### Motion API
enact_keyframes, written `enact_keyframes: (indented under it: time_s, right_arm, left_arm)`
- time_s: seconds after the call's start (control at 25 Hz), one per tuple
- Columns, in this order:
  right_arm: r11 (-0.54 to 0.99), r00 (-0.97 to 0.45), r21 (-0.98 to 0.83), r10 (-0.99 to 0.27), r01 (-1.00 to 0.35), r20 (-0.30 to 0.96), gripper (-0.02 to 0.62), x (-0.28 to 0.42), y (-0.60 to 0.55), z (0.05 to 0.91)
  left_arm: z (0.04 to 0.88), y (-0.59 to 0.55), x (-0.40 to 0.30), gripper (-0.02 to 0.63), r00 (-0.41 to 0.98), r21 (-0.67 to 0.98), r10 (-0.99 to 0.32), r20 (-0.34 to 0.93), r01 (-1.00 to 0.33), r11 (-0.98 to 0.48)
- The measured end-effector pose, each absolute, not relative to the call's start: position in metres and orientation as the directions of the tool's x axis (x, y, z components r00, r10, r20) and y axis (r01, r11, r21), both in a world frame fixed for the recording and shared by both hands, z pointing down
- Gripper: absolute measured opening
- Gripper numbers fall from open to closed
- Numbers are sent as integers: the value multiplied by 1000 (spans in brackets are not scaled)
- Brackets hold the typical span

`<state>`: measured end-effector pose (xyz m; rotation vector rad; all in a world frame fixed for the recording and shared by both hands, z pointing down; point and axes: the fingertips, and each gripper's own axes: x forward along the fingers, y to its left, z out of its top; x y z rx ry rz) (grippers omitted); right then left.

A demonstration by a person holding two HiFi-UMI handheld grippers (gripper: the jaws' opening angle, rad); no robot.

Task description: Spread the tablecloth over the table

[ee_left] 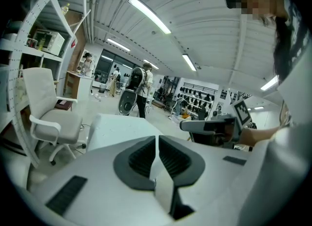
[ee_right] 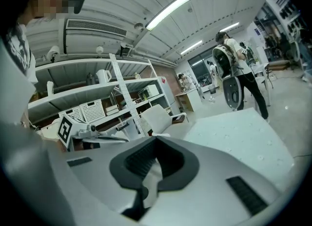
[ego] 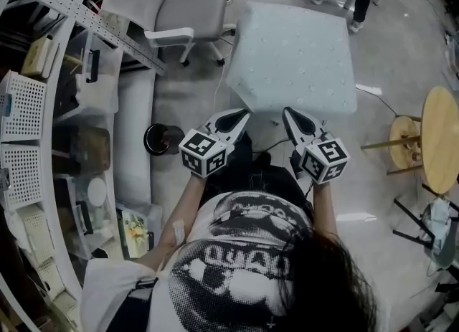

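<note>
Tablecloth (ego: 294, 51) pinched in left claw (ego: 242, 115), also in right claw (ego: 288, 112), both closed

- The person's shirt (ego: 247, 252) carries large pale block letters across its dark print; they cannot be read for certain.
- The left gripper's cube (ego: 205, 153) and right gripper's cube (ego: 324, 158) show coded squares only.

Two grippers near centre: left gripper (ego: 242, 115) and right gripper (ego: 287, 112). One tablecloth (ego: 297, 54) at 12 o'clock. One white chair (ego: 183, 11) at 11 o'clock. One round wooden table (ego: 441, 137) at 3 o'clock. One black bin (ego: 159, 139) at 9 o'clock.
</note>
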<state>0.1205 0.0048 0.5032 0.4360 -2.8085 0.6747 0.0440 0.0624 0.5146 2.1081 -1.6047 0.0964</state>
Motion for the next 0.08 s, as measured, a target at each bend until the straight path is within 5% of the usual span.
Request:
enact_keyframes:
  time_s: [0.08]
  right_arm:
    - [851, -932, -407, -232, -333, 277, -6, 122, 6, 503]
  left_arm:
    - [514, 64, 45, 28, 308, 332, -888, 340, -923, -193]
